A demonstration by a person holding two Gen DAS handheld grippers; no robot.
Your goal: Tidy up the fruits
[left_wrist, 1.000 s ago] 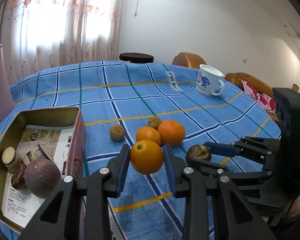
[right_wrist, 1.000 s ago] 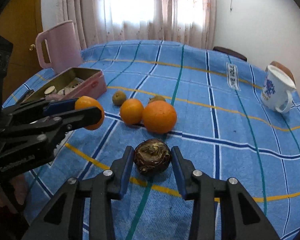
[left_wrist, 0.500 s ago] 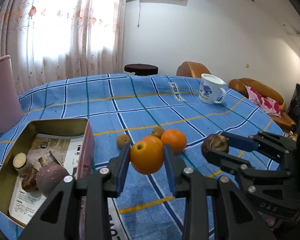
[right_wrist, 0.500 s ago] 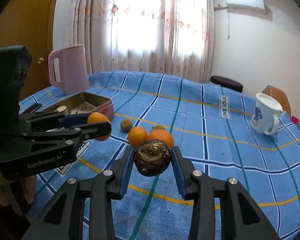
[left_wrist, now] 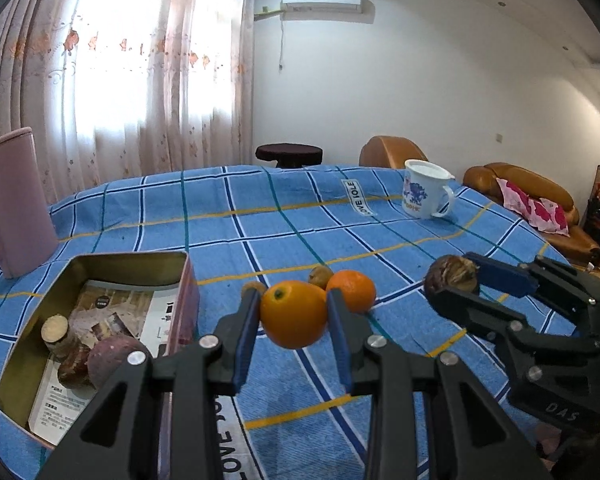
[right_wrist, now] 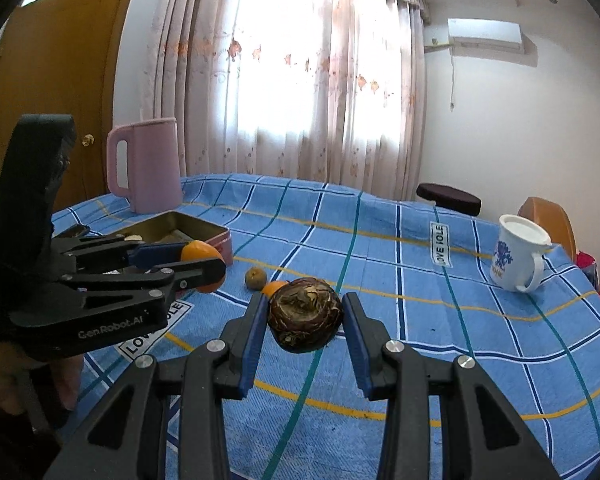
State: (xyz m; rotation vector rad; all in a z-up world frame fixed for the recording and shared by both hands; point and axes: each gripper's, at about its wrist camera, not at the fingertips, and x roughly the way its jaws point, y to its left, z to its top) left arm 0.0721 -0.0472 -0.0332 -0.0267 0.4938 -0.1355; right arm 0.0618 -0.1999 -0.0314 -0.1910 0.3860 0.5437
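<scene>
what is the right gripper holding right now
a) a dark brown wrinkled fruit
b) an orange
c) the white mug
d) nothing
a: the right gripper is shut on a dark brown wrinkled fruit held above the blue checked tablecloth, while the orange is in the left gripper and the white mug stands on the cloth.

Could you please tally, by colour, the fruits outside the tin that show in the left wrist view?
Orange fruits: 2, one in the left gripper, one on the cloth.
Small brown fruits: 2, on the cloth.
Dark brown fruit: 1, in the right gripper.
Total: 5
</scene>
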